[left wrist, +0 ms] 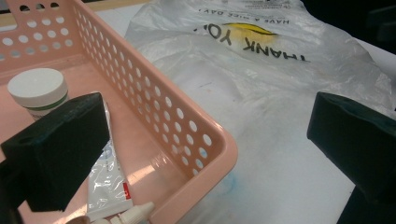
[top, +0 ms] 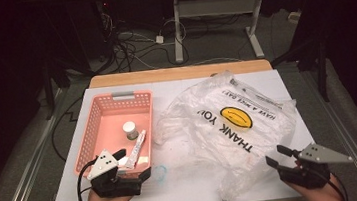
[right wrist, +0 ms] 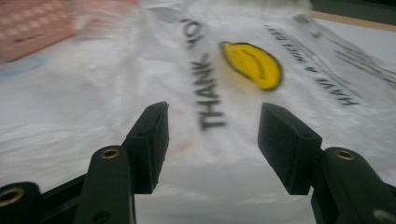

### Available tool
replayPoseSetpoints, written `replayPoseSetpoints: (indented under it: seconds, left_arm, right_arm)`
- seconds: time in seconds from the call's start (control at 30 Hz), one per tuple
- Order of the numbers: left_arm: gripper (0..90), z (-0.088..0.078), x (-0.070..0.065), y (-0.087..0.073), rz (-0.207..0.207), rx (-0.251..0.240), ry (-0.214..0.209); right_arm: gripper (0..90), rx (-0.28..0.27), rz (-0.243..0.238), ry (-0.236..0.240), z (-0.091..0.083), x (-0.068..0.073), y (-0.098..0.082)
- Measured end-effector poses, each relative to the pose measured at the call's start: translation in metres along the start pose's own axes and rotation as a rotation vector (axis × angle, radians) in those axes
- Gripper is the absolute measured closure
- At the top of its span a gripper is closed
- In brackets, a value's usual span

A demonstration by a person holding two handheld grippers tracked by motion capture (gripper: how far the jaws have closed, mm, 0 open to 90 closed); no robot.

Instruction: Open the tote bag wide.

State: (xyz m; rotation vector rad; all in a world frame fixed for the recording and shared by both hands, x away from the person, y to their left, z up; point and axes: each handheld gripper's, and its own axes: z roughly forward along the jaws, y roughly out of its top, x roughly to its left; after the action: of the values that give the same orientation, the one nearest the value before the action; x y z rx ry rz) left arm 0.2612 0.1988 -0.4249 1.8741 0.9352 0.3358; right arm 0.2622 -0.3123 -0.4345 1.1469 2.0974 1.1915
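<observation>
A pink perforated basket (top: 111, 105) stands on the left of the white table top. In it are a small white-lidded jar (top: 130, 129) and a white tube (top: 137, 149). To its right lies a crumpled clear plastic bag (top: 229, 125) printed with "THANK YOU" and a yellow smiley. My left gripper (top: 134, 164) is wide open at the basket's near right corner (left wrist: 219, 154). One jaw is inside by the tube (left wrist: 109, 182) and jar (left wrist: 37, 88), the other outside over the bag (left wrist: 261, 93). My right gripper (top: 274, 155) is open just above the bag's near edge (right wrist: 210, 93), with nothing between its pads.
The white sheet (top: 186, 190) covers a wooden table whose far edge (top: 178, 73) shows. A faint blue mark (top: 160, 172) sits on the sheet beside the basket's corner. Beyond the table are desk legs and cables on a dark floor.
</observation>
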Motion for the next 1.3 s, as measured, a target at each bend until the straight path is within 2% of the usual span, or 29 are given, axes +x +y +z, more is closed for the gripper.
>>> replayPoseSetpoints:
  seconds: [0.03, 0.07, 0.1, 0.13, 0.2, 0.27, 0.4, 0.43, 0.53, 0.6, 0.67, 0.73, 0.77, 0.8, 0.83, 0.93, 1.0, 1.03, 1.1, 1.27, 1.3]
  left_arm:
    - [0.0, 0.000, 0.000, 0.000, 0.001, 0.002, -0.005]
    - [0.0, 0.001, 0.000, 0.000, 0.003, 0.005, -0.006]
    - [0.0, 0.001, 0.000, 0.000, 0.006, 0.008, -0.010]
    - [0.0, 0.002, 0.000, 0.000, 0.005, 0.012, -0.012]
    - [0.0, 0.001, 0.002, 0.000, -0.010, -0.001, -0.025]
    - [0.0, -0.001, 0.002, 0.000, -0.002, -0.015, -0.009]
    - [0.0, -0.001, 0.002, -0.001, 0.013, -0.024, 0.017]
    - [0.0, -0.001, 0.002, -0.002, 0.014, -0.024, 0.021]
    - [0.0, 0.000, 0.000, -0.002, 0.021, -0.024, 0.018]
    - [0.0, 0.000, -0.001, -0.002, 0.031, -0.020, 0.023]
    - [0.0, 0.001, -0.001, -0.002, 0.033, -0.017, 0.023]
    - [0.0, 0.002, -0.002, -0.001, 0.032, -0.016, 0.021]
    - [0.0, 0.003, -0.002, -0.002, 0.031, -0.014, 0.019]
    - [0.0, 0.004, -0.002, -0.002, 0.031, -0.012, 0.018]
    - [0.0, 0.004, -0.002, -0.002, 0.029, -0.010, 0.015]
    - [0.0, 0.005, -0.003, -0.003, 0.031, -0.007, 0.009]
    - [0.0, 0.004, -0.003, -0.003, 0.036, -0.008, 0.007]
    - [0.0, 0.002, -0.002, -0.002, 0.039, -0.015, 0.010]
    - [0.0, 0.000, -0.001, -0.001, 0.035, -0.025, 0.012]
    - [0.0, -0.003, 0.003, -0.002, 0.023, -0.043, 0.014]
    - [0.0, -0.003, 0.004, -0.002, 0.023, -0.045, 0.014]
  right_arm:
    - [44.3, 0.006, 0.019, -0.035, 0.011, -0.018, 0.003]
    - [44.3, 0.006, 0.019, -0.035, 0.011, -0.018, 0.003]
    - [44.1, 0.016, 0.047, -0.077, 0.020, -0.034, 0.005]
    - [44.1, 0.016, 0.047, -0.077, 0.020, -0.034, 0.005]
    - [42.0, 0.021, 0.074, -0.110, 0.026, -0.050, 0.007]
    - [40.6, 0.020, 0.106, -0.136, 0.030, -0.066, 0.007]
    - [34.9, 0.007, 0.157, -0.196, 0.030, -0.087, 0.002]
    - [33.0, 0.019, 0.190, -0.198, 0.030, -0.092, -0.001]
    - [32.3, 0.062, 0.213, -0.233, 0.031, -0.102, -0.011]
    - [32.9, 0.091, 0.243, -0.241, 0.033, -0.107, -0.015]
    - [35.4, 0.122, 0.249, -0.242, 0.038, -0.110, -0.018]
    - [40.3, 0.152, 0.246, -0.226, 0.041, -0.110, -0.019]
    - [44.6, 0.140, 0.242, -0.224, 0.042, -0.109, -0.019]
    - [47.8, 0.145, 0.262, -0.214, 0.042, -0.108, -0.018]
    - [51.3, 0.168, 0.247, -0.215, 0.044, -0.107, -0.018]
    - [68.3, 0.207, 0.185, -0.219, 0.049, -0.102, -0.017]
    - [86.0, 0.213, 0.169, -0.235, 0.049, -0.099, -0.017]
    - [90.0, 0.206, 0.162, -0.238, 0.049, -0.099, -0.017]
    - [90.0, 0.188, 0.153, -0.264, 0.045, -0.097, -0.017]
    - [90.0, 0.164, 0.177, -0.310, 0.025, -0.097, -0.024]
    - [90.0, 0.164, 0.190, -0.316, 0.015, -0.093, -0.030]
